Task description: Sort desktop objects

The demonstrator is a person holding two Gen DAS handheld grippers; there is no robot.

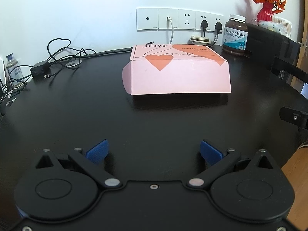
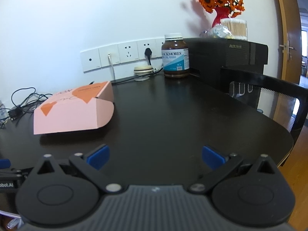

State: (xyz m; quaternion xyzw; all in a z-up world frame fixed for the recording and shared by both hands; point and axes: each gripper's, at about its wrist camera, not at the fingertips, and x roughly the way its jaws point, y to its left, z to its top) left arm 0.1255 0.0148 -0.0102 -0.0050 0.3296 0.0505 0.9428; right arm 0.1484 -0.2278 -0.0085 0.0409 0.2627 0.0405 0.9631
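Observation:
A pink cardboard box with orange hearts lies closed on the black desk; in the right wrist view the same box is at the left. A brown fish-oil bottle with a white cap stands by the wall, upright, and the bottle shows again at the back. My left gripper hovers open near the desk's front, well short of the box, nothing between its blue pads. My right gripper is also open and empty, to the right of the box.
Tangled black cables and an adapter lie at the back left. A wall socket strip has plugs in it. A black appliance carries a red vase of orange flowers and cotton swabs. A black chair stands at the right.

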